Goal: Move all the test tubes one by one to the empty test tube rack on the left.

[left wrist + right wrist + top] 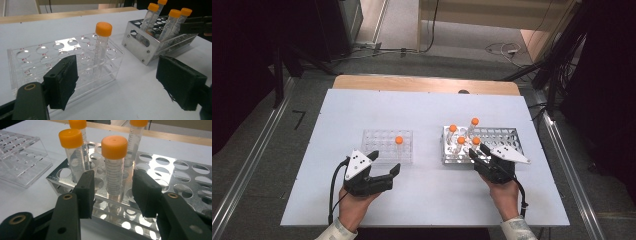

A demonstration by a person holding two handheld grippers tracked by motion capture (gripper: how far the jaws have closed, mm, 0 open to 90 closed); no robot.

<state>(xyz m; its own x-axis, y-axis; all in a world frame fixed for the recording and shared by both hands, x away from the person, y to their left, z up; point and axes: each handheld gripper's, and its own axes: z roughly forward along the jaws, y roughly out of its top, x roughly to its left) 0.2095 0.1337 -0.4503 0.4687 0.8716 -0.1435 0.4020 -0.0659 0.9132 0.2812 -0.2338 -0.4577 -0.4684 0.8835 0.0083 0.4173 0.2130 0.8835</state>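
orange-capped tube (114, 165) sits between right gripper (113, 192) pads, seemingly untouched; left gripper (117, 82) open, empty.

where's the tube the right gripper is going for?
The tube stands upright in the metal rack, in its near-left corner on the table's right half, between the right gripper jaws, which don't yet press it.

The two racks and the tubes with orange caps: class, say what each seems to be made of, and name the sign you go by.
Left rack: clear plastic, probably acrylic; you see the table through it, and its top glares.
Right rack: metal, likely aluminium; silvery, mirror-like, with screw heads on its end wall.
Tubes: clear plastic by the look, with printed scale lines; glass cannot be excluded.
Caps: matte orange plastic.
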